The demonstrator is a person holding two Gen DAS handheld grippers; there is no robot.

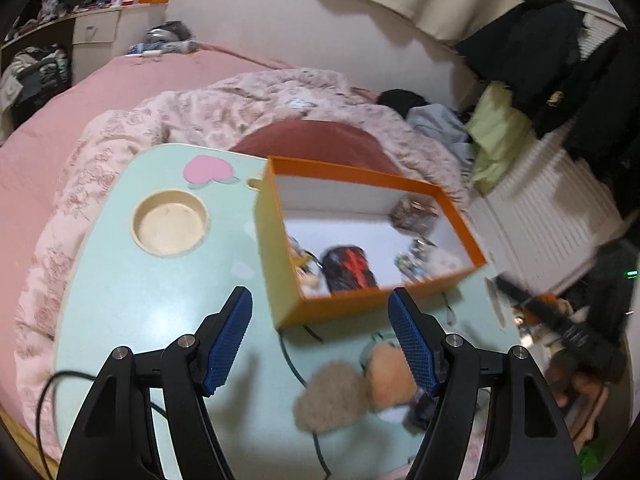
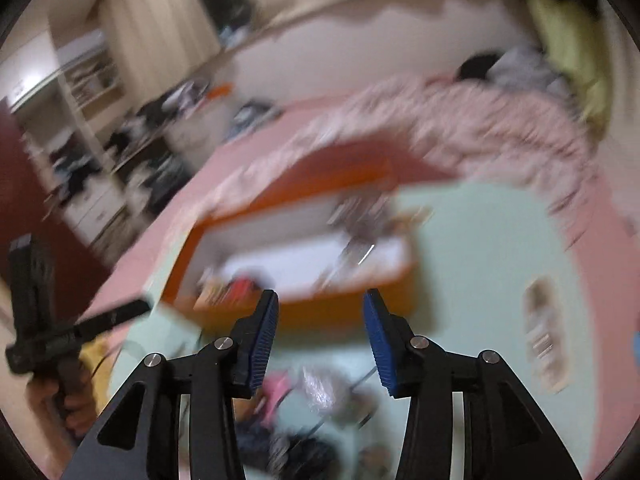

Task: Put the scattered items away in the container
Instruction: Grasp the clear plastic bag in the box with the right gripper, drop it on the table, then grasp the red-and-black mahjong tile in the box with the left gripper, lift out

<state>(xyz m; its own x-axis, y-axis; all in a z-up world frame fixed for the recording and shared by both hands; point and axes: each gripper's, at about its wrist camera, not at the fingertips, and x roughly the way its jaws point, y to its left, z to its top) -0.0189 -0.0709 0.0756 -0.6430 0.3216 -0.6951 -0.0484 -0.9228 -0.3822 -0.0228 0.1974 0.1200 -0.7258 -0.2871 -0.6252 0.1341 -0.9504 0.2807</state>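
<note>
Plainly, the left gripper (image 1: 320, 336) stands spread and empty above the mint-green table (image 1: 160, 320), its blue pads (image 1: 228, 344) well apart. Just below it lie two fluffy pom-poms (image 1: 360, 388), one grey-brown, one peach, side by side near a thin dark cord (image 1: 296, 364). They look light, soft and squashy, so a gentle pinch across one ball's middle should do. Beyond sits the orange box (image 1: 360, 300), already holding several items. The right gripper (image 2: 320, 336) hangs parted and empty over the table; that view is blurred. No writing is legible.
</note>
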